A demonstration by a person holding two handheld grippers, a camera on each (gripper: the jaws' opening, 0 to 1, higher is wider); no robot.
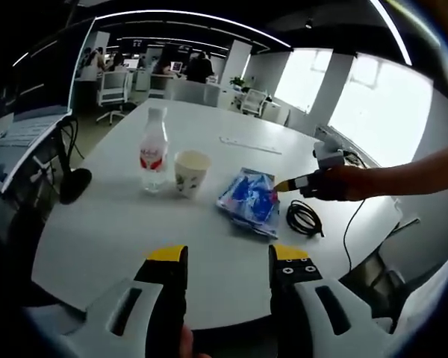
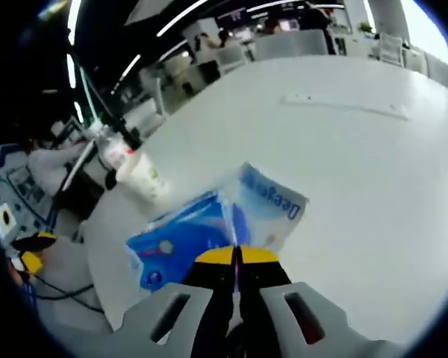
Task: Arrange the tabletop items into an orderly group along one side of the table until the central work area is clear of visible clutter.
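In the left gripper view, a white round table (image 1: pixel 119 231) spreads out ahead, with office desks and chairs far behind it. At the far left, off the table's edge, stands a monitor on a dark round foot (image 1: pixel 73 185). On the table, left of centre, a clear water bottle (image 1: pixel 154 153) with a red label stands upright, and just beside it on the right stands a white paper cup (image 1: pixel 190 172), close to the bottle but apart from it. Right of the cup lies a blue and white plastic packet (image 1: pixel 248 200), flat on the tabletop. Farther back, a long white strip (image 1: pixel 250 145) lies across the table. Near the right edge, a coiled black cable (image 1: pixel 305 218) lies beside the packet.

The left gripper (image 1: pixel 224 262) hangs over the near edge of the table, its yellow-tipped jaws spread wide with nothing between them. From the right, a person's hand (image 1: pixel 343 183) brings the right gripper (image 1: pixel 284 186) in; its yellow tip meets the packet's right edge.

In the right gripper view, the right gripper (image 2: pixel 237 257) has its jaws pressed together on the near edge of the packet (image 2: pixel 209 231), a thin fold of the wrapper pinched between them. The cup (image 2: pixel 144 176) and bottle (image 2: pixel 112 149) stand beyond, to the left, and the white strip (image 2: pixel 343 106) lies far right.
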